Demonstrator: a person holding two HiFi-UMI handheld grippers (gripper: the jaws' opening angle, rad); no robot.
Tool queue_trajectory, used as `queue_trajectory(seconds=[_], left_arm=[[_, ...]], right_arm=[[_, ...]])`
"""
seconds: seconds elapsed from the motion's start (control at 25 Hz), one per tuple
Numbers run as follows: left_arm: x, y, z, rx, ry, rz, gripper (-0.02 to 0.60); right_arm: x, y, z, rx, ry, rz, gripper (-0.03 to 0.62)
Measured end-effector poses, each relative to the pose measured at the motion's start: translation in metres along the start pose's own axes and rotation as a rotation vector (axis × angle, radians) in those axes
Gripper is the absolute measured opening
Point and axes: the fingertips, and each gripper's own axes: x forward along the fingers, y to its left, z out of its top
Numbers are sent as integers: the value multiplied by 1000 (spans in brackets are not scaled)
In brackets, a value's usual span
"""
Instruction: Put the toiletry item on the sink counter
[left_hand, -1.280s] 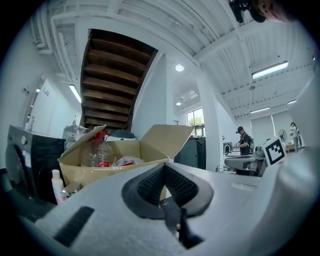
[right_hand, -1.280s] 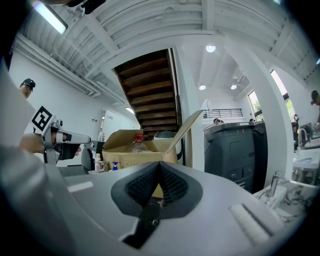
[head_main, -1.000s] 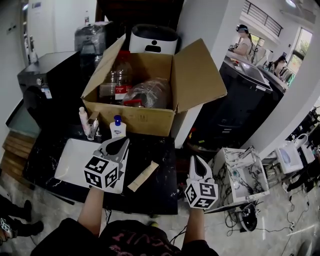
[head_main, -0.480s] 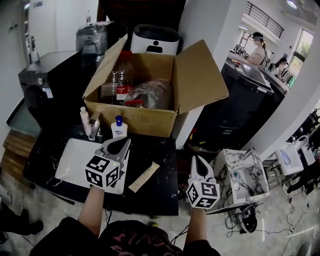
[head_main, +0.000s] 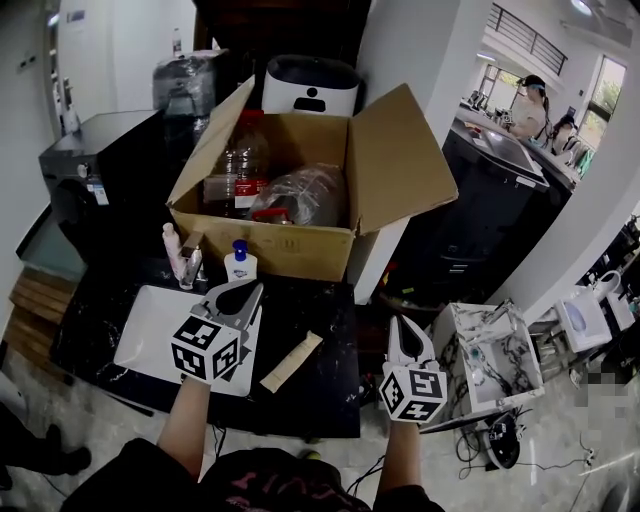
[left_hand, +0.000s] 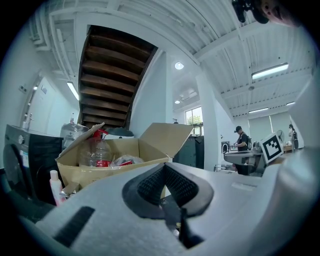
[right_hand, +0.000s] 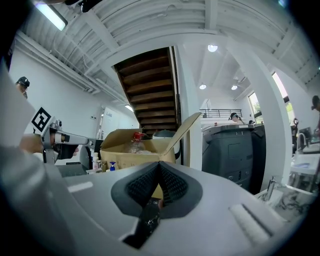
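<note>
No print legible anywhere. Only markings: black-and-white square markers on each claw's cube, and a red label band on the clear bottle standing in the open cardboard box; text too small to read. The blue-cap bottle has a pale label, also unreadable.

Toiletries: a tan tube, flat and narrow, lies slanted on the black marbled bench, just right of the white sink basin and btw the two claws, touching neither. The blue-cap bottle is white w/ a blue top and stands upright at the bench's back edge, close against the box front. A pink bottle, slim w/ a white cap, stands upright just left of it, near the box's left corner.

L claw hovers over the basin's right edge, pads together, nothing btw them. R claw is off the bench's right end, pads also pressed together, empty.

A crumpled clear bag sits in the box beside the bottle.
</note>
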Motion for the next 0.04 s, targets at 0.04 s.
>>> queue_trajectory(seconds=[0.04], left_arm=[[1,0,0,-1,1,0,3]], right_arm=[[-1,-1,-1,0,3,0,12]])
